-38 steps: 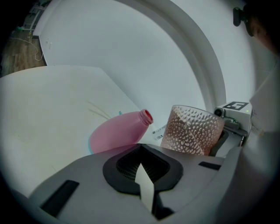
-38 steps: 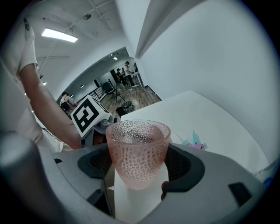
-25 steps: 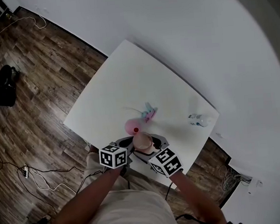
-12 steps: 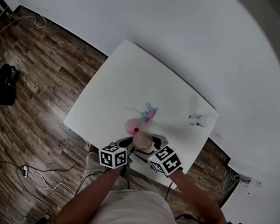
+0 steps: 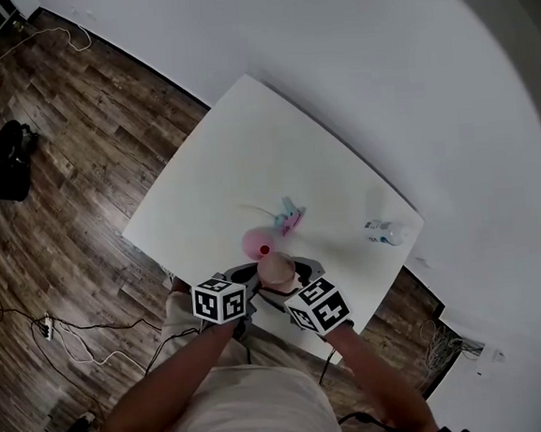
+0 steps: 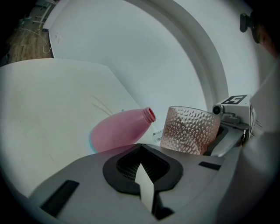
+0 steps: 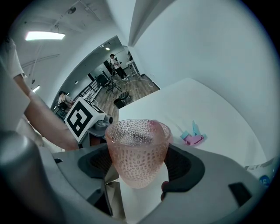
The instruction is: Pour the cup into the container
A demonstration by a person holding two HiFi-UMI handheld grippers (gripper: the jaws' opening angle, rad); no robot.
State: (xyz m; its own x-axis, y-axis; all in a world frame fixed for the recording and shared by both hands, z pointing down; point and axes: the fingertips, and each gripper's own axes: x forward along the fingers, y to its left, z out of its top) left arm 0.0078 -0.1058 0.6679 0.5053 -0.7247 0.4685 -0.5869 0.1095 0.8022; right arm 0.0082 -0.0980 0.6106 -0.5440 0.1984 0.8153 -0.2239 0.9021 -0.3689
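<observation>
A dimpled, pale pink glass cup [image 7: 138, 151] sits between the jaws of my right gripper [image 7: 138, 168], which is shut on it. In the head view the cup [image 5: 275, 272] is held near the table's front edge, just behind the mouth of a pink bottle [image 5: 254, 244]. From the left gripper view the bottle [image 6: 118, 131] leans with its red-rimmed neck towards the cup [image 6: 190, 130]. My left gripper [image 6: 141, 154] is shut just short of the bottle's base, holding nothing that I can see. What is inside the cup cannot be made out.
A pink and blue plastic piece [image 5: 288, 218] lies on the white table [image 5: 246, 147] beyond the bottle. A small clear bottle with blue print [image 5: 385, 232] lies near the right edge. Wood floor with cables surrounds the table, and a white wall stands behind it.
The right gripper has turned a little with the cup in it, its marker cube shifting slightly towards the bottle. The left gripper and the bottle have not moved.
</observation>
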